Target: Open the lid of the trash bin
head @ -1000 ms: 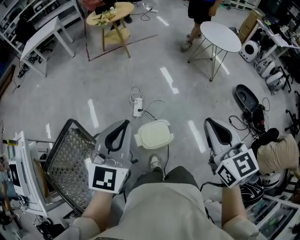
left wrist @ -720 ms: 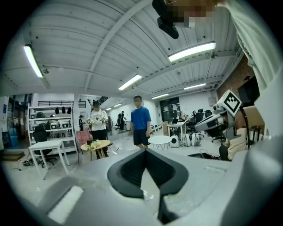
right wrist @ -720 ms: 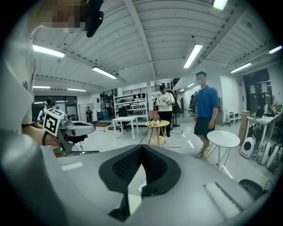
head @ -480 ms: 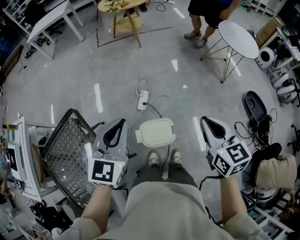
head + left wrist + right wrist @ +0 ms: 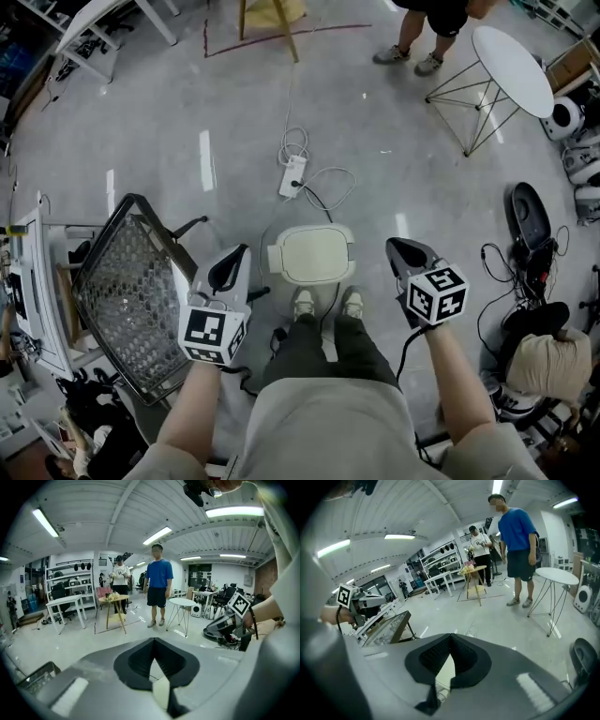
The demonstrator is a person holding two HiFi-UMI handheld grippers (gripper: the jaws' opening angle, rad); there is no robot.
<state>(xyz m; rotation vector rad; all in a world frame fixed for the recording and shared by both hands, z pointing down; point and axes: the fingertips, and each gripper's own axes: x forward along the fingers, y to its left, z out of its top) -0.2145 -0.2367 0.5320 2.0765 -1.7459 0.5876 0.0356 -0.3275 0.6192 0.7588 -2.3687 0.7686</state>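
Note:
A trash bin with a cream lid [image 5: 310,254] stands on the floor just ahead of my shoes, and the lid lies flat and closed. My left gripper [image 5: 232,255] hangs to the left of the bin, its jaws meeting at the tips with nothing between them. To the right of the bin my right gripper [image 5: 395,247] is also shut and empty. Neither touches the bin. In the left gripper view a cream sliver of the lid [image 5: 160,692] shows through the jaws, and in the right gripper view the lid [image 5: 446,669] shows the same way.
A black wire-mesh frame [image 5: 119,292] leans at the left. A power strip [image 5: 292,175] with coiled cable lies beyond the bin. A round white table [image 5: 512,56] and a standing person [image 5: 421,37] are at the far right; bags and gear [image 5: 530,216] sit at the right.
The view has shifted forward, so the bin now lies close between the grippers. The right gripper has moved left towards the bin. Both feet now stand behind the bin.

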